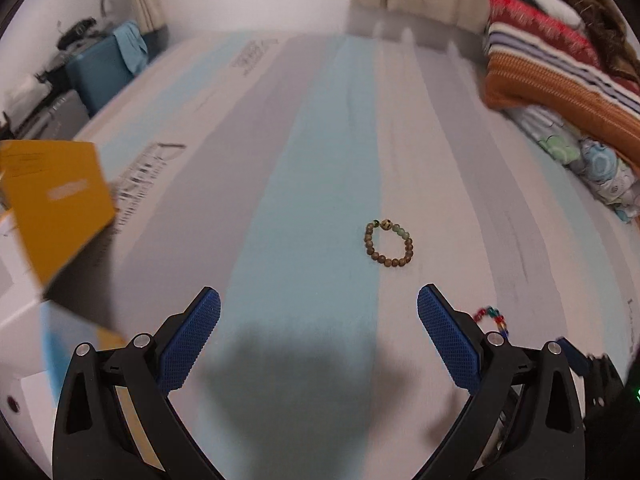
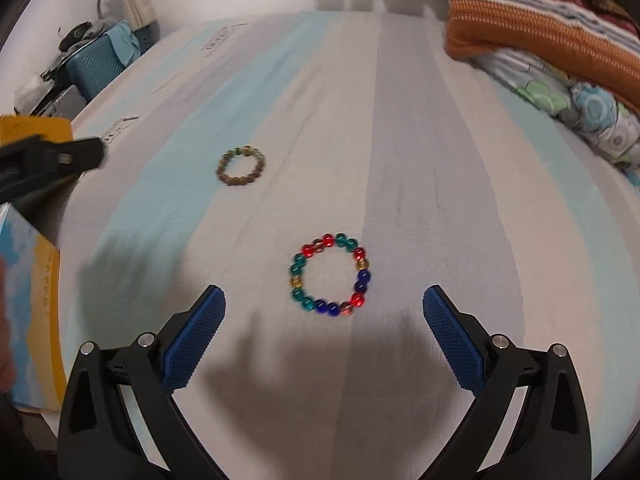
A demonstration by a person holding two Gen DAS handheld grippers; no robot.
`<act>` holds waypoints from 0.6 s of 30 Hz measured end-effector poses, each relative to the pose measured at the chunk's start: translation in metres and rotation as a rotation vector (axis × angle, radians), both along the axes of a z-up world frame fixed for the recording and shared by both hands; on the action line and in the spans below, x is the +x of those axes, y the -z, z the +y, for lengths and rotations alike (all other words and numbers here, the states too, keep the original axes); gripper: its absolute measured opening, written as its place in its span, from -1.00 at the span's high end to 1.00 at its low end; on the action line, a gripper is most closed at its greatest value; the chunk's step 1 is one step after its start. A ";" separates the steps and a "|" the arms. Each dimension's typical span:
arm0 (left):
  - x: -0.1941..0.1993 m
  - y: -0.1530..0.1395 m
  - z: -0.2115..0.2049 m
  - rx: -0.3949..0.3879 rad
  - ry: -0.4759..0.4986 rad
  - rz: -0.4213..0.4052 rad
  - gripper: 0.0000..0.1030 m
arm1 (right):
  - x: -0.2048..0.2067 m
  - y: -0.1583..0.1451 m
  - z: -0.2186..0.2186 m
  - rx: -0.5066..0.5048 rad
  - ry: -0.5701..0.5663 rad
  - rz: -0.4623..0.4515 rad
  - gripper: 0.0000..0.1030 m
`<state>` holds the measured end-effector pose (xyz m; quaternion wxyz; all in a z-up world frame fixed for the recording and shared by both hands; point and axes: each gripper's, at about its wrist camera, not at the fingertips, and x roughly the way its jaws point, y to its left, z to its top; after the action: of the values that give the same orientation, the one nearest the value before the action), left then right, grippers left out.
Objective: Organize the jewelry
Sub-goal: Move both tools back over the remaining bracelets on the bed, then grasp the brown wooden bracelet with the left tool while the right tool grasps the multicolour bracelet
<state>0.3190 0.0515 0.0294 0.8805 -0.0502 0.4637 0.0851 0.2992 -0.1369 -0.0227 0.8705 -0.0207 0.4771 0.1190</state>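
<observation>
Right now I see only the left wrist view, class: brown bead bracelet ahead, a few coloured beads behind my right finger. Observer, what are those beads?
Observer: A full ring, the multicoloured bracelet of red, green, blue and amber beads, lying flat on the striped sheet.
Operator: Is the right gripper holding it?
Observer: No. The right gripper is open, and the bracelet lies just ahead of its fingers.
Operator: Where is the brown bracelet relative to that one?
Observer: The brown bracelet lies farther away and to the left, apart from it.
</observation>
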 end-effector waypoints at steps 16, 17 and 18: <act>0.107 0.100 -0.015 0.021 0.012 0.063 -0.88 | 0.029 0.038 -0.003 0.018 0.018 0.089 -0.82; 0.109 0.104 -0.015 0.019 0.010 0.070 -0.88 | 0.031 0.041 -0.003 0.014 0.018 0.099 -0.79; 0.110 0.110 -0.015 0.015 0.012 0.083 -0.88 | 0.032 0.044 -0.002 0.015 0.014 0.117 -0.78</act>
<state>0.4294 0.0364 -0.0801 0.8613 -0.0371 0.4994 0.0856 0.3313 -0.1389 -0.0664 0.8421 -0.0040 0.5264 0.1172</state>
